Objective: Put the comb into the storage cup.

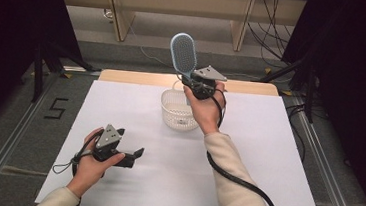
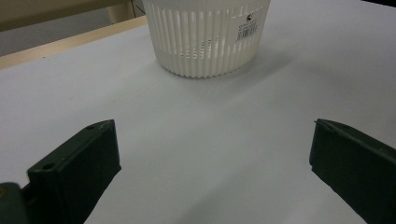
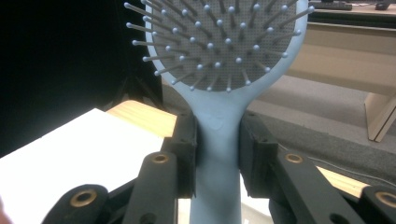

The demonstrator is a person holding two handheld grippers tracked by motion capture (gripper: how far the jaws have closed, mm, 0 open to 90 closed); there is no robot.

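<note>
Above the basket (image 1: 180,111), right gripper (image 1: 193,80) pinches hairbrush (image 1: 183,54); left gripper (image 1: 133,157) jaws spread.

Pale blue hairbrush (image 1: 183,54) — grey bristle pad; white slatted basket (image 1: 179,109); white table (image 1: 246,159).

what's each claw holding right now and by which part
The right claw holds a light blue hairbrush by the neck of its handle, just below the bristle head, raised above the white basket. The left claw is open and holds nothing.

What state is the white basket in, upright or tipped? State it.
Upright. The white basket stands on its base on the table, its open rim facing up; the left gripper view shows its slatted wall rising straight from the tabletop.
</note>
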